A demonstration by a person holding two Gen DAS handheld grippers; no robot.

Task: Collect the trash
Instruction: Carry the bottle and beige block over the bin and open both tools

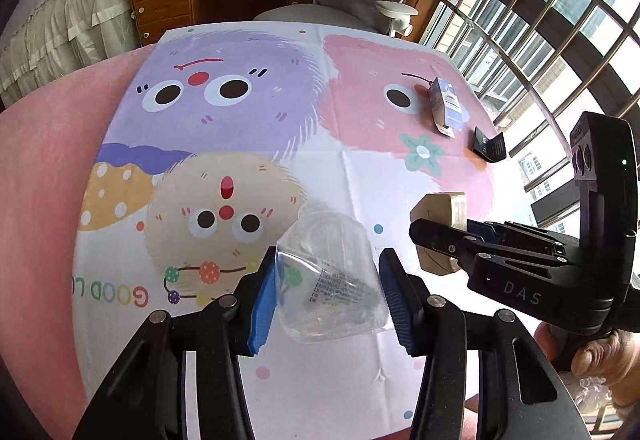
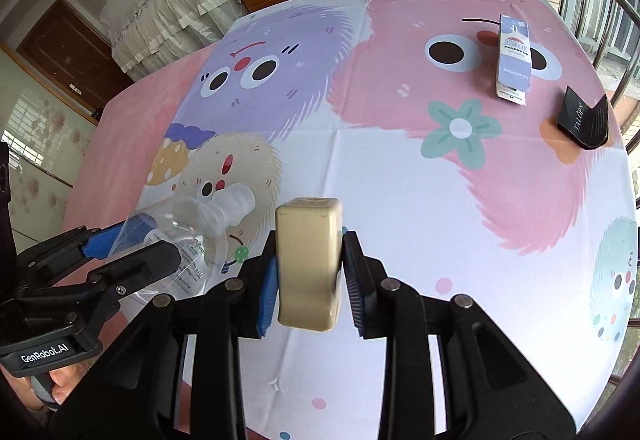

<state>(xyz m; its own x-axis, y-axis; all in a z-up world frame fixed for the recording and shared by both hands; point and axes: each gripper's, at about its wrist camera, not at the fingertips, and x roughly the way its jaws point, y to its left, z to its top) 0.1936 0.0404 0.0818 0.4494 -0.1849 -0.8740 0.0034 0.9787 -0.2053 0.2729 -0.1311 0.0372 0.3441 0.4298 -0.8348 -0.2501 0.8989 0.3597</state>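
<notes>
Jaws of left gripper (image 1: 328,294) closed on clear plastic bottle (image 1: 332,280), cap pointing forward. Right gripper (image 2: 308,272) clamps beige block (image 2: 310,264). Remaining trash, blue carton (image 2: 514,56) and black wrapper (image 2: 584,120), lies far right on tablecloth (image 2: 400,200); right gripper nearer.

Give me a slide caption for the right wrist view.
Right gripper clamps a beige box above the cartoon tablecloth.

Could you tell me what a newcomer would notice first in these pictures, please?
Probably the cartoon-monster tablecloth covering the table. Next, the left gripper holding a clear plastic bottle and the right gripper clamping a beige box. A light blue carton and black packet lie far right.
</notes>
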